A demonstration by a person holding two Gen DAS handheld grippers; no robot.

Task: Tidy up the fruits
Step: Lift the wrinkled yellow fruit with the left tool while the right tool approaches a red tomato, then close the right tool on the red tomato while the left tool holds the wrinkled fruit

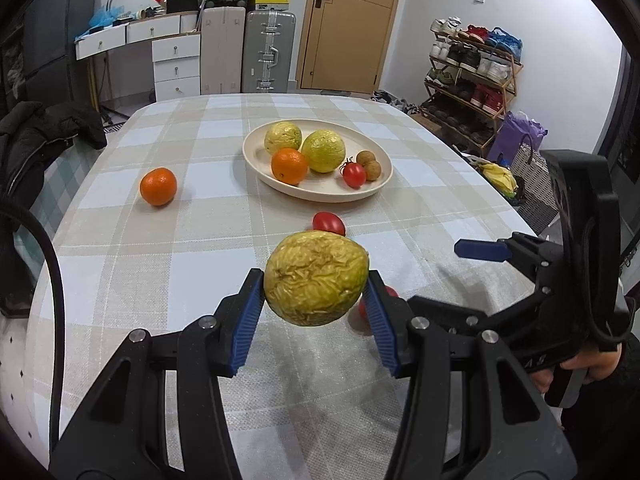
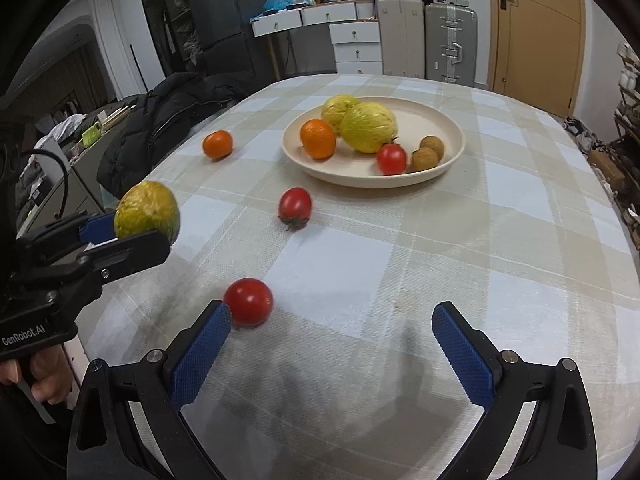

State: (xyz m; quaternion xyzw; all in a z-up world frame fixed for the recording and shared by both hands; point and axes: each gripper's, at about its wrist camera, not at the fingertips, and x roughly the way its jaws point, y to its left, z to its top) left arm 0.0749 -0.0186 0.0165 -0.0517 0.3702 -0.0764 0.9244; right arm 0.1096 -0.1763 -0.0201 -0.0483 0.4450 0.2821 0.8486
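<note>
Left wrist: a wrinkled yellow fruit, roughly round with no clear long axis, is being pinched above the table by the left gripper.

Right wrist: "GenRobot.AI" is being shown on the left gripper's body; the right gripper is being held wide open, empty, just beside a tomato.

Right wrist view. The cream plate on the checked tablecloth serves as landmark. On the plate: two yellow wrinkled fruits touching at its far side, an orange at their left, a tomato at the near rim, and two brown longans just right of it. Left of the plate lies a second orange. Nearer than the plate, a tomato on the cloth; nearer again, another tomato just beside the left pad of the wide-open right gripper. Far left of the plate, the left gripper clamps a yellow-green wrinkled fruit above the cloth.
</note>
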